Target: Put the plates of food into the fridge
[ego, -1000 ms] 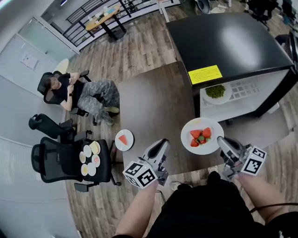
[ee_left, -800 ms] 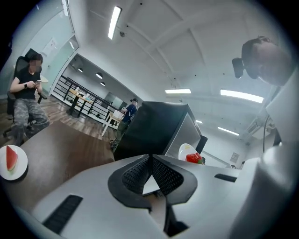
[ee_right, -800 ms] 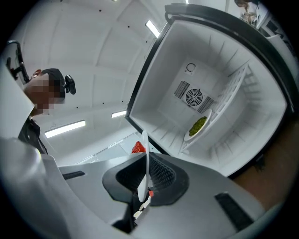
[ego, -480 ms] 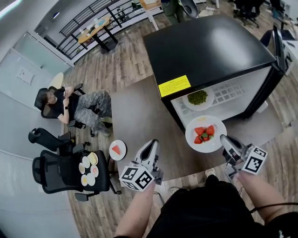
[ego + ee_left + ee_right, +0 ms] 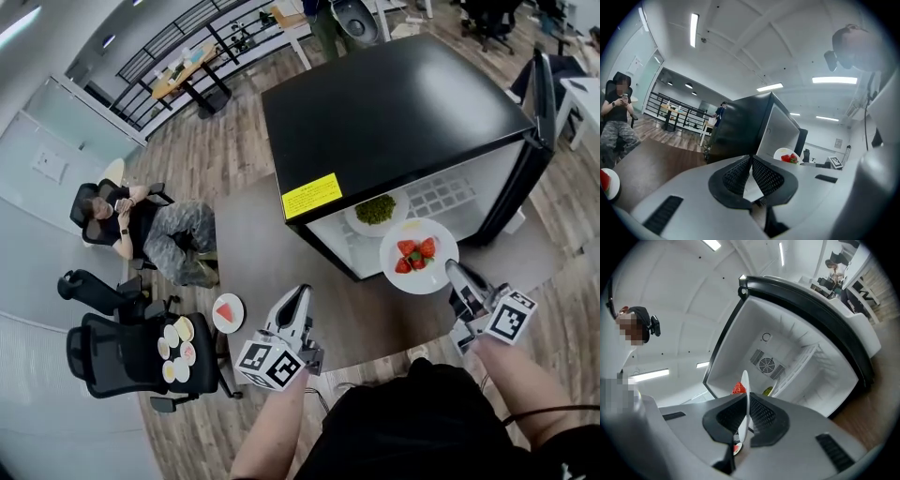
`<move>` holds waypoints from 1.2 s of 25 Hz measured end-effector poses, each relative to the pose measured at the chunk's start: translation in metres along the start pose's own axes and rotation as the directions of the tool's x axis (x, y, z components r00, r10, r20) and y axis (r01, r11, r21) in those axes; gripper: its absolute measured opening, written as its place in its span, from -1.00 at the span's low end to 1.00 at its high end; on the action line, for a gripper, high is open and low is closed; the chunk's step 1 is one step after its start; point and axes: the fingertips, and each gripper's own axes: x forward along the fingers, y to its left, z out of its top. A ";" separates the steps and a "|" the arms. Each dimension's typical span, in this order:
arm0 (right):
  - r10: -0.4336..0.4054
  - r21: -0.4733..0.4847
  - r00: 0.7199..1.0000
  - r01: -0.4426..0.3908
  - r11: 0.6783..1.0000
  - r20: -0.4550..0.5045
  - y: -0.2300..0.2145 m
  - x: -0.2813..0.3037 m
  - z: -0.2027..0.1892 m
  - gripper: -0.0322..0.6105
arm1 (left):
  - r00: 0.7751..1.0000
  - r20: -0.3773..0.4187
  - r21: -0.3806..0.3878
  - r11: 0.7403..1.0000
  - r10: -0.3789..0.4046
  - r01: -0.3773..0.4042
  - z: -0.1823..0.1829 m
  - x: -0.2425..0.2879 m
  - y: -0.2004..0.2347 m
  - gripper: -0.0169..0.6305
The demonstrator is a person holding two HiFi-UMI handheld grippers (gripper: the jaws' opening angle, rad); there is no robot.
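A black fridge (image 5: 394,112) stands with its door (image 5: 534,141) open and a white inside (image 5: 787,357). A plate of greens (image 5: 375,210) lies on its shelf. My right gripper (image 5: 457,278) is shut on the rim of a white plate of strawberries (image 5: 418,255), held just in front of the opening; in the right gripper view the plate (image 5: 744,383) stands edge-on between the pads. My left gripper (image 5: 298,298) is shut and holds nothing, to the left of the fridge (image 5: 740,126). A plate with watermelon (image 5: 225,312) lies left of it.
An office chair (image 5: 141,352) at the lower left carries several small plates. A person sits in another chair (image 5: 141,225) at the left. The open door stands to the right of the opening. Tables and railings are far back.
The view has swung toward the fridge, which now sits closer and further left. The strawberry plate has moved up to the fridge opening, beside the greens. The left gripper stays shut and without a load.
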 end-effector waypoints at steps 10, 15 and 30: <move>-0.123 0.034 0.989 0.121 0.992 0.078 -0.030 -0.002 0.020 -0.84 | 1.000 0.004 0.064 0.998 -0.008 0.008 -0.003 0.008 -0.015 -0.86; -0.171 0.066 0.978 0.164 0.984 0.121 -0.047 -0.002 0.042 -0.84 | 1.000 0.005 0.062 0.998 -0.022 0.022 -0.001 0.021 -0.024 -0.86; -0.347 0.219 0.918 0.304 0.927 0.192 -0.112 0.015 0.070 -0.84 | 1.000 -0.003 0.069 0.998 0.007 -0.006 0.000 0.025 -0.022 -0.86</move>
